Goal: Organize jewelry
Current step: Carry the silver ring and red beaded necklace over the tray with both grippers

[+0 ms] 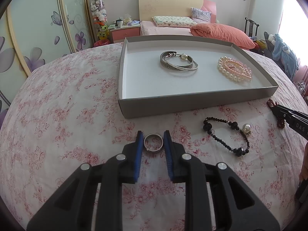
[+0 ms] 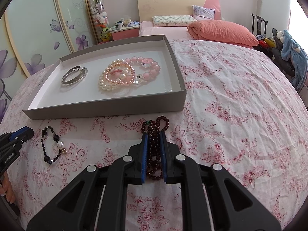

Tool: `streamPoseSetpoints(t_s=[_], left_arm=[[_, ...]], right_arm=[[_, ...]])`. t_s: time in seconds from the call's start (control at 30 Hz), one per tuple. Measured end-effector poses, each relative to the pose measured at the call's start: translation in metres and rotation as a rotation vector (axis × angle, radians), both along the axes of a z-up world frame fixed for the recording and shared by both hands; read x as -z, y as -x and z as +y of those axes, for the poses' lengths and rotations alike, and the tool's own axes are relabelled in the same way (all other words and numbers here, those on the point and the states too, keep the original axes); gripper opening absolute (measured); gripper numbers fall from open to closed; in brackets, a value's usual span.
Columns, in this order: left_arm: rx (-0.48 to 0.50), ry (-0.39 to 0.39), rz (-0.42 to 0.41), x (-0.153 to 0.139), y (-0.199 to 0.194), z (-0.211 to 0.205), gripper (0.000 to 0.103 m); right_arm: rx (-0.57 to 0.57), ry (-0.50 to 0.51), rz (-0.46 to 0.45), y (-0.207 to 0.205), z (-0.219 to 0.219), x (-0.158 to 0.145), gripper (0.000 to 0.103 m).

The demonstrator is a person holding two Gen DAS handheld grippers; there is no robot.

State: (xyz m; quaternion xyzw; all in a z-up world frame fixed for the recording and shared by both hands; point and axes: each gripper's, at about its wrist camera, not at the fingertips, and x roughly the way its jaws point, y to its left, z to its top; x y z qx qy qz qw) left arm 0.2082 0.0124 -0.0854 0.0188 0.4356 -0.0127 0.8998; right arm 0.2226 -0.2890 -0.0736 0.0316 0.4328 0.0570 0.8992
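Observation:
My left gripper (image 1: 153,133) rests on the floral sheet with its blue pads closed on a silver ring (image 1: 152,150) that lies flat between them. My right gripper (image 2: 153,134) is shut on a dark red bead bracelet (image 2: 152,127), whose loops stick out past the fingertips onto the sheet. A black bead bracelet with a pearl (image 1: 227,134) (image 2: 52,146) lies between the two grippers. The grey tray (image 1: 192,104) (image 2: 107,111) beyond holds silver bangles (image 1: 178,62) (image 2: 75,77) and a pile of pearl and pink bracelets (image 1: 234,71) (image 2: 125,73).
Everything lies on a bed covered by a pink floral sheet (image 2: 231,105). Behind it stand another bed with an orange quilt (image 1: 221,32), a nightstand (image 1: 125,31) and a wardrobe with flower decals (image 1: 38,38). A hand (image 2: 7,190) shows at the left edge of the right wrist view.

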Motion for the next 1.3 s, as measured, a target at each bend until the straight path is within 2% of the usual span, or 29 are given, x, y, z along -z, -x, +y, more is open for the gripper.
streamPoseSetpoints(t_s=[0.37,0.93,1.3], left_arm=[[0.001,0.001,-0.001,0.0,0.0,0.0,0.022],[-0.028,0.065,0.006,-0.004,0.016,0.009,0.022],[-0.019,0.084,-0.042,-0.02,0.027,0.004,0.022]], right_arm=[[-0.004,0.0,-0.003,0.0,0.0,0.0,0.012],[-0.048,-0.087,-0.014,0.028,0.002,-0.008,0.009],[-0.06,-0.117,-0.066,0.036,0.001,-0.027,0.009]])
